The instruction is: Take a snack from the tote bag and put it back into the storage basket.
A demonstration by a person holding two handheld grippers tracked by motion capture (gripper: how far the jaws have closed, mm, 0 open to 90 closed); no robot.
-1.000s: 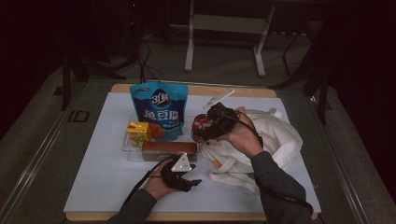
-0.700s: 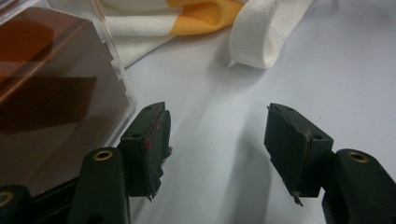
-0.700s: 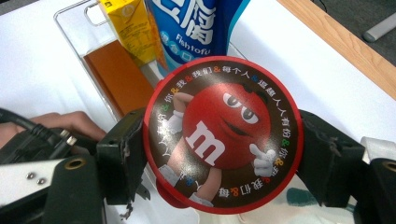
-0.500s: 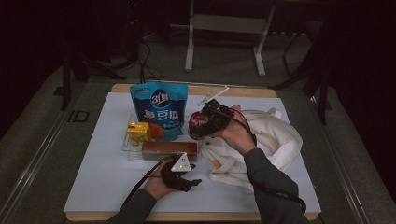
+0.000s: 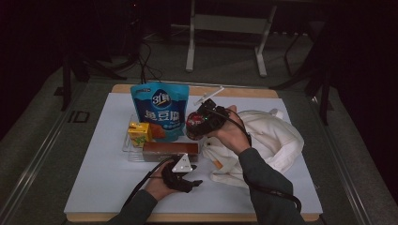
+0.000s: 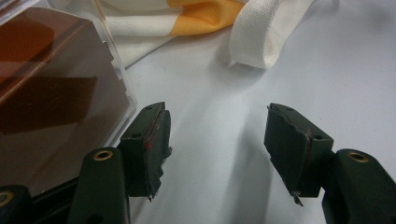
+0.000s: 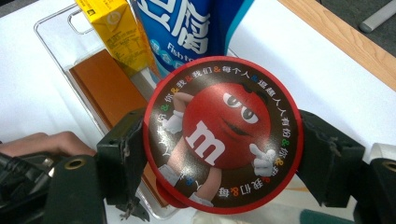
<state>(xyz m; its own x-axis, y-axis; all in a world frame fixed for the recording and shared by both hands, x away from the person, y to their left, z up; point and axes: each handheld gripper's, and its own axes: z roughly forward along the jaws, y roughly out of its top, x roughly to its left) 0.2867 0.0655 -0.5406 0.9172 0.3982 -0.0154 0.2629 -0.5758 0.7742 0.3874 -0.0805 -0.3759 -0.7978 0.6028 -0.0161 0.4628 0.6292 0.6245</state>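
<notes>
- Right claw (image 7: pixel 219 154): pinching round red-rimmed candy tin with printed lid (image 7: pixel 223 135) across its rim, raised over clear plastic tray (image 7: pixel 56 28).
- Tin: judged rigid, light, slick-sided; best gripped across the diameter.
- Left claw (image 6: pixel 217 149): spread, empty, low over white tabletop (image 6: pixel 224 84).

brown box (image 6: pixel 51 93): cut off left | white bag (image 6: pixel 196 21): cut off top | round tin (image 7: pixel 223 133): covers tray (image 7: pixel 56 28) corner
</notes>
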